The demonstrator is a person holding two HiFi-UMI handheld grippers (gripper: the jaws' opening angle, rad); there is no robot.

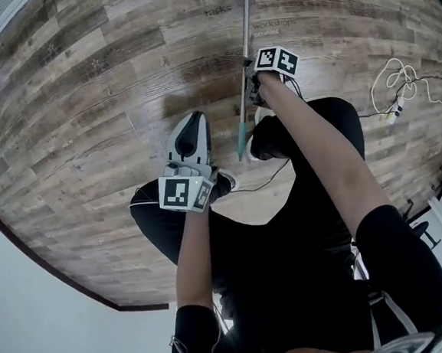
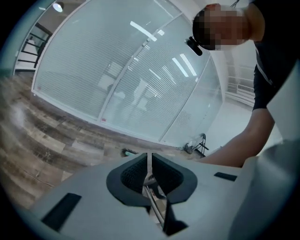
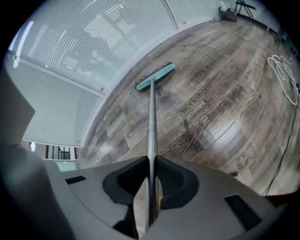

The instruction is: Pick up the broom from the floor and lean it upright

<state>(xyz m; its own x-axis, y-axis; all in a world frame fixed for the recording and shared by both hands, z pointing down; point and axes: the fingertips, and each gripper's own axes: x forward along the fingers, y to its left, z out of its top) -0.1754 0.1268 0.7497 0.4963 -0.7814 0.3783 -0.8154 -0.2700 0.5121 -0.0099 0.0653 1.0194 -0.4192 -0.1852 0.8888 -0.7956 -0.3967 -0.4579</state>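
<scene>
The broom has a silver pole (image 1: 246, 47) and a teal grip end (image 1: 241, 139). In the head view it runs from the top edge down toward the person's feet. My right gripper (image 1: 254, 92) is shut on the pole a little above the teal grip. In the right gripper view the pole (image 3: 151, 122) runs straight out from between the jaws of the right gripper (image 3: 150, 161) to the teal broom head (image 3: 155, 76), which rests on the wood floor. My left gripper (image 1: 194, 120) hangs to the left of the pole, apart from it, shut and empty; the left gripper view shows the left gripper (image 2: 149, 157) closed on nothing.
A coiled white cable (image 1: 397, 83) lies on the floor at the right. The person's black-clad legs (image 1: 315, 202) stand just below the grip end. A glass partition with blinds (image 3: 93, 42) bounds the floor beyond the broom head. A folded black stand (image 2: 199, 145) stands by it.
</scene>
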